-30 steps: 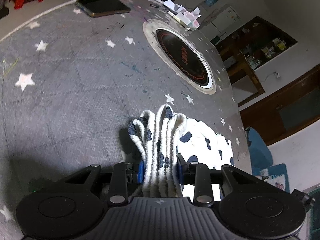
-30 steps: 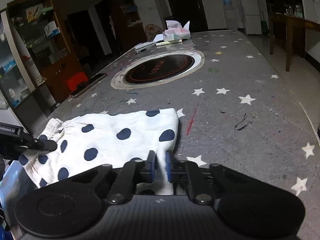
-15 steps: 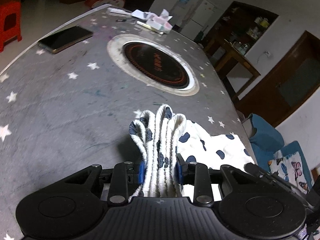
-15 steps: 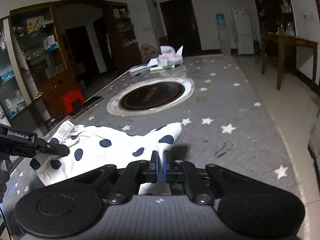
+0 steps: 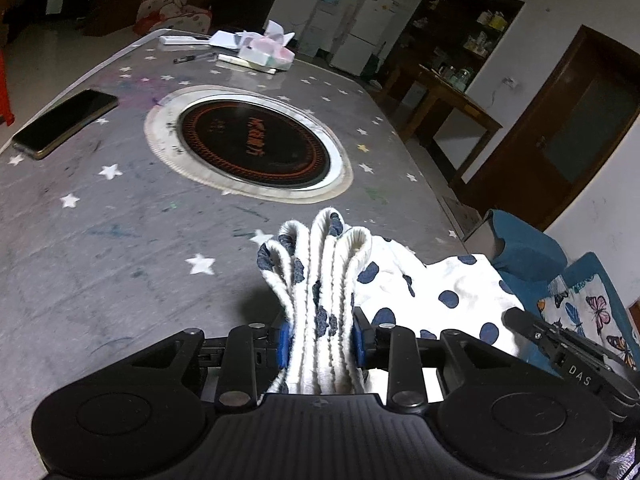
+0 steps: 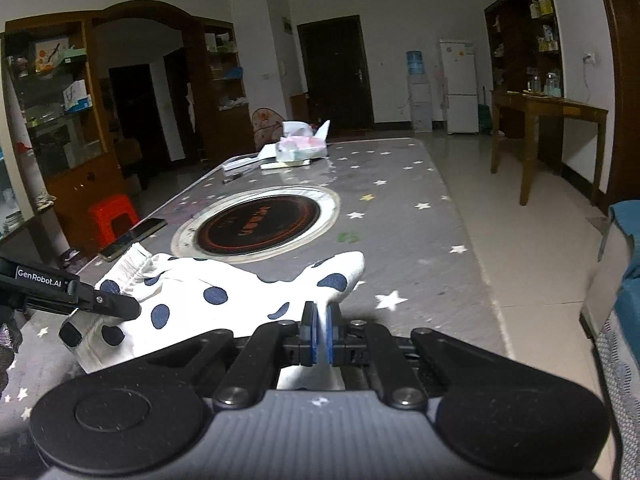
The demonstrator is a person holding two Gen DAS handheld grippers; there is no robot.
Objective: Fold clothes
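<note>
A white garment with dark blue dots [image 6: 224, 300] hangs stretched between my two grippers, lifted above the grey star-patterned table [image 5: 100, 240]. My left gripper [image 5: 320, 338] is shut on its bunched elastic waistband [image 5: 324, 264], which stands up in folds between the blue pads. My right gripper [image 6: 319, 334] is shut on the thin hem corner [image 6: 340, 276]. The left gripper also shows at the left of the right wrist view [image 6: 80, 296], the right gripper at the right of the left wrist view [image 5: 560, 352].
A round black hotplate [image 5: 252, 140] is set into the table's middle. A phone [image 5: 66, 120] lies near the left edge. A tissue pack and papers [image 5: 260, 50] lie at the far end. A blue seat [image 5: 520, 248] stands past the table's right edge.
Both grippers have lifted the garment off the table and both views have tilted up. The right gripper's pads have closed tight on the hem corner. The cloth now hangs between them.
</note>
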